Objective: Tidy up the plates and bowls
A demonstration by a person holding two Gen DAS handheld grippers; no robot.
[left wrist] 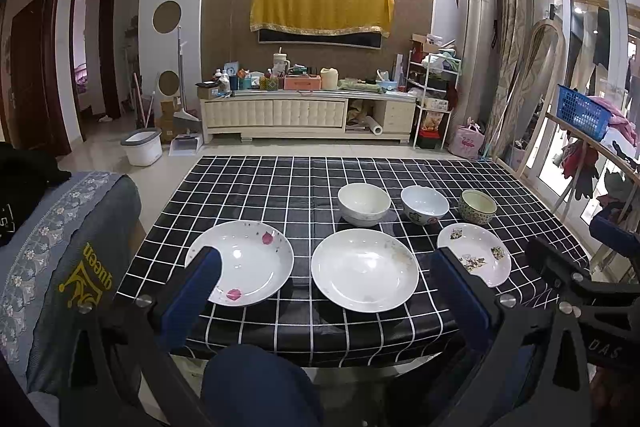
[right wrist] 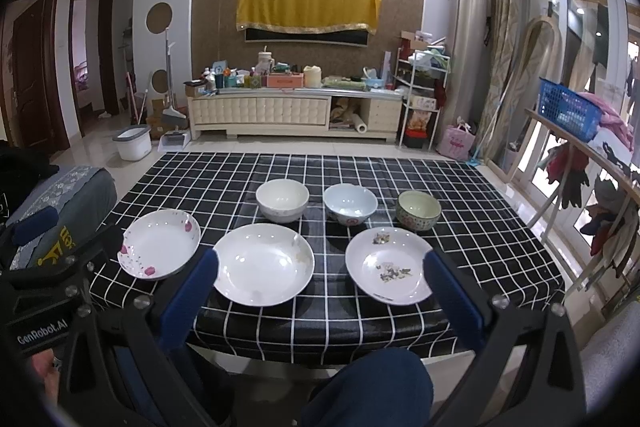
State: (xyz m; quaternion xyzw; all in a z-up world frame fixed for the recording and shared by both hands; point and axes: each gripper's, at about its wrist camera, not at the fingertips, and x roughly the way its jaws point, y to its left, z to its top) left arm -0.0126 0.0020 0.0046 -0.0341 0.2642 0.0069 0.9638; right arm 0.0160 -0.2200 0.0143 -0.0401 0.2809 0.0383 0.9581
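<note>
Checked table (left wrist: 248, 195) bearing three plates (left wrist: 365, 269) in front, three bowls (left wrist: 364, 203) behind, left claw (left wrist: 332, 267) wide and empty, right claw (right wrist: 320, 267) likewise wide, holding nothing.

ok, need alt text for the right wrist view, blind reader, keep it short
Three plates sit in a near row and three bowls in a far row on a black table with white grid lines. The open right gripper hovers before the near edge, holding nothing. Behind is a living room with a cluttered TV cabinet.
</note>
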